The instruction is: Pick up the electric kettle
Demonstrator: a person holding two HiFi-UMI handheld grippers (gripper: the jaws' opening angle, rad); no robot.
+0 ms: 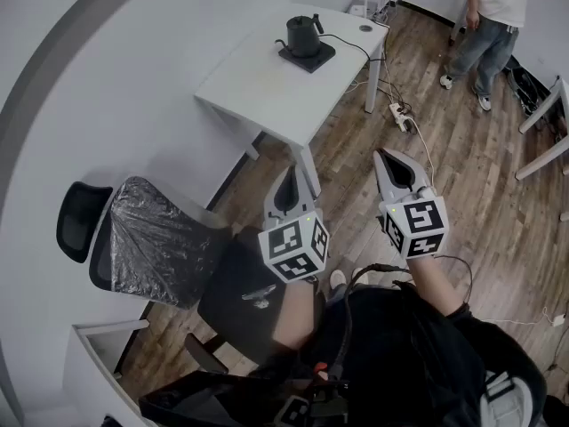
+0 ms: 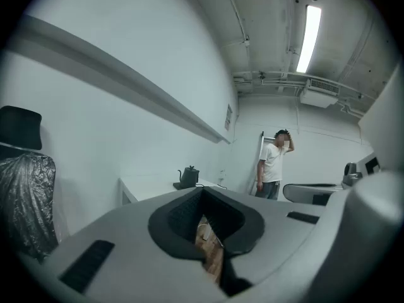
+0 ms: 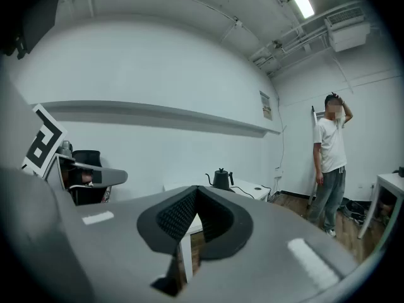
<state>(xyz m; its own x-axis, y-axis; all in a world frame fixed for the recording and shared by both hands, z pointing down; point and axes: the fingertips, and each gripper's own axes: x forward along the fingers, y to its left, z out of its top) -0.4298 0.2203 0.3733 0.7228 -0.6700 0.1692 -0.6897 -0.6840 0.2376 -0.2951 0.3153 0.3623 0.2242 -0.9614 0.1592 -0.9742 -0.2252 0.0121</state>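
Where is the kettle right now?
Head view, top centre: the kettle sits on its black base on the white table against the wall.

Left gripper (image 1: 289, 189), right gripper (image 1: 396, 169) (jaws together)

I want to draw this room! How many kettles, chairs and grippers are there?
kettle: 1
chair: 1
grippers: 2, the left gripper and the right gripper
Total: 4
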